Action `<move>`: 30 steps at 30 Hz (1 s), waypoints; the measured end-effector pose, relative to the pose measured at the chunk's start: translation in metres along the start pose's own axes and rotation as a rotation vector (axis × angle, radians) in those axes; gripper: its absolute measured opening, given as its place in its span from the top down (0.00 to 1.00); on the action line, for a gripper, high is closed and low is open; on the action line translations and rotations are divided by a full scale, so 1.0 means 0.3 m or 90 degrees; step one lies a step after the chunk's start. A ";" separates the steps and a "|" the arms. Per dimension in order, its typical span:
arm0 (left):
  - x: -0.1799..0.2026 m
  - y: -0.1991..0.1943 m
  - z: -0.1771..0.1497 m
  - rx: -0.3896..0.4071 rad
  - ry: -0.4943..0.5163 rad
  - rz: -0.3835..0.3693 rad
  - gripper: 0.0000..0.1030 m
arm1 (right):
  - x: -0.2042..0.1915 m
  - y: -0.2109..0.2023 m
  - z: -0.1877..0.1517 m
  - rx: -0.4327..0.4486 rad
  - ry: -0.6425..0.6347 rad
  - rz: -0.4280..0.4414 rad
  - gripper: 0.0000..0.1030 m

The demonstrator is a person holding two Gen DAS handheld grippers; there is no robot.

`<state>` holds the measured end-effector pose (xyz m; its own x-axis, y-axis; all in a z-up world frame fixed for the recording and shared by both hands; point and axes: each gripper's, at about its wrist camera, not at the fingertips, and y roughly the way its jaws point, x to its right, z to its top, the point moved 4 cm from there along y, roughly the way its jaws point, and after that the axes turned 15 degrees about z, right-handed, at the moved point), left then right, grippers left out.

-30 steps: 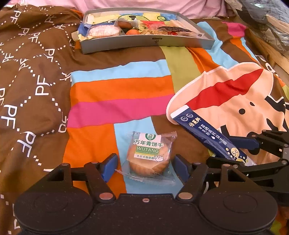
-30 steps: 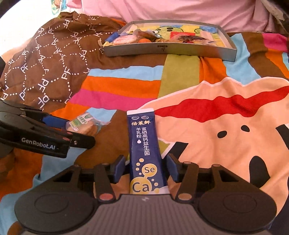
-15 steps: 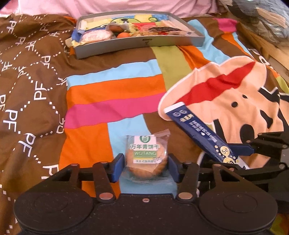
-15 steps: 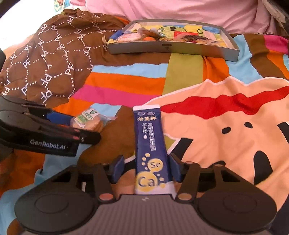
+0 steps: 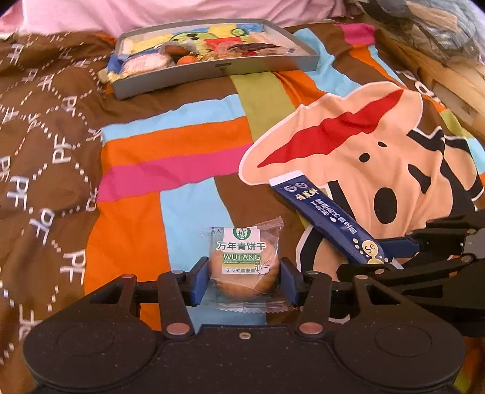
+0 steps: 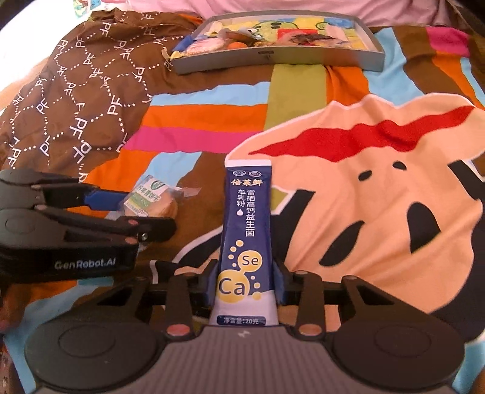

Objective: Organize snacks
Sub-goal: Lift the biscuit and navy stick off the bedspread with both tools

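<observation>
A biscuit in a clear wrapper with a green and white label [image 5: 242, 266] sits between the blue pads of my left gripper [image 5: 244, 282], which press on its sides; it is also seen from the side [image 6: 154, 200]. A long dark blue powder sachet [image 6: 247, 218] points away from me. My right gripper [image 6: 246, 285] is closing on its near end, with the pads against both edges. In the left wrist view the sachet [image 5: 327, 221] slants to the right, into the right gripper [image 5: 379, 257]. A grey tray [image 5: 218, 65] holding several snacks lies at the far side.
Everything lies on a soft, striped cartoon quilt [image 5: 169, 151] with a brown patterned part [image 5: 45, 136] on the left. Pink bedding [image 6: 303, 4] lies behind the tray [image 6: 272, 57]. Wooden boards and bags [image 5: 448, 75] are at the far right. My left gripper [image 6: 145, 209] is close beside the sachet.
Both grippers have closed in on their snacks: the left pads onto the biscuit packet, the right pads onto the sachet. The left view has shifted, so the tray now sits further right.
</observation>
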<state>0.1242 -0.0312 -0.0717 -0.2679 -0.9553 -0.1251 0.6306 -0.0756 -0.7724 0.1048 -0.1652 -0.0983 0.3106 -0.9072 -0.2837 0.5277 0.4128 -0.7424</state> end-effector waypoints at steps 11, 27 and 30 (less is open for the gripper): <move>-0.044 -0.018 -0.009 -0.020 -0.056 -0.006 0.51 | -0.020 0.005 0.018 -0.044 0.050 -0.047 0.62; -0.033 -0.073 0.002 0.021 -0.085 0.005 0.51 | -0.102 0.019 -0.034 -0.036 -0.144 -0.114 0.63; -0.040 -0.085 0.010 0.029 -0.112 -0.001 0.51 | -0.102 0.026 -0.038 -0.032 -0.166 -0.121 0.63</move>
<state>0.1135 -0.0187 -0.0486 -0.1398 -0.9901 -0.0094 0.6632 -0.0866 -0.7435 0.0902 -0.1351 -0.1023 0.4056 -0.9137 0.0229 0.5575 0.2274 -0.7984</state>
